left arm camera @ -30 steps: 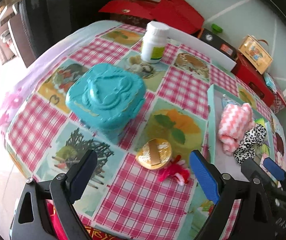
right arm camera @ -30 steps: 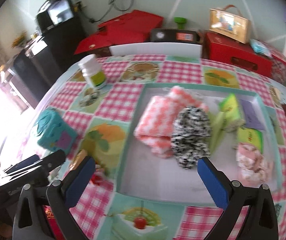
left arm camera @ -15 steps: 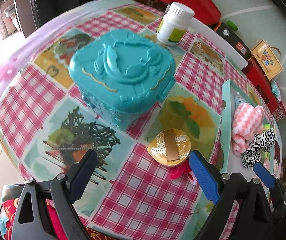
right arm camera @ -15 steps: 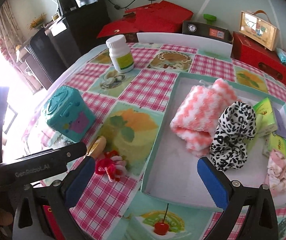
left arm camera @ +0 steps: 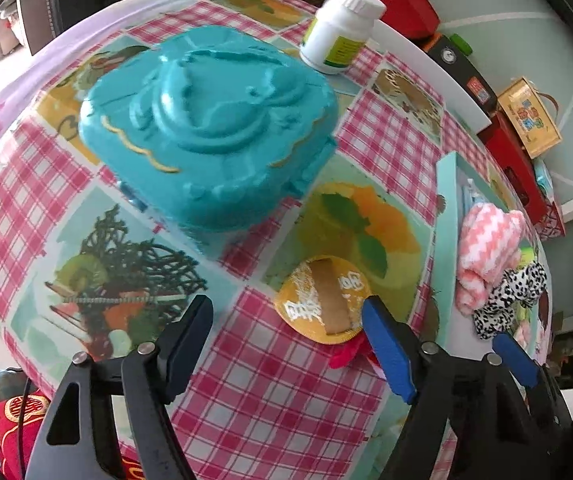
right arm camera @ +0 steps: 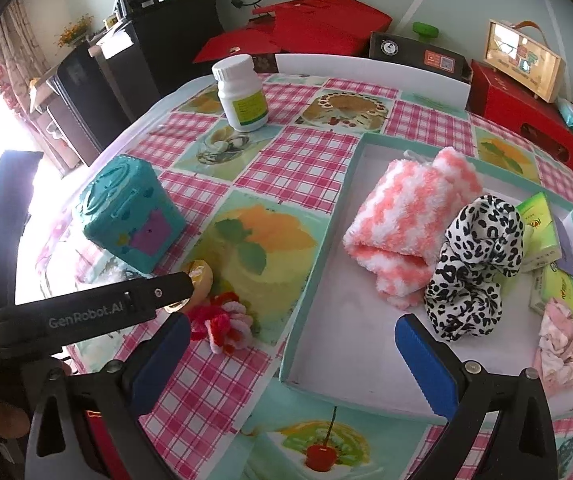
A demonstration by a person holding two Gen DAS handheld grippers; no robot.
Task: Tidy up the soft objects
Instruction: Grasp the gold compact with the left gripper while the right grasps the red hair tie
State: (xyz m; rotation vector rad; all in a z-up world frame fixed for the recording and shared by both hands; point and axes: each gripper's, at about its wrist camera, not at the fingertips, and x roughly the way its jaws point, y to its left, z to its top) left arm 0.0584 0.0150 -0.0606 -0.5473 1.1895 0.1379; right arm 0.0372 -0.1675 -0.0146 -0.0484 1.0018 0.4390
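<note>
The yellow round pad (left arm camera: 322, 300) lay near the worktop's (left arm camera: 278, 392) near edge, beside a red-and-pink yarn flower (right arm camera: 222, 322) and just outside the tray (right arm camera: 314, 264). Within the last second the left hand-held gripper (left arm camera: 286, 344) had dropped closer over the pad, its jaws closing with nothing yet pinched; a pick-up looked imminent. The right hand-held gripper (right arm camera: 286, 354) hovered apart and empty. The teal box (left arm camera: 206, 120) stood behind; a pink striped sock (right arm camera: 406, 216) and leopard scrunchie (right arm camera: 474, 264) already sat in the tray.
</note>
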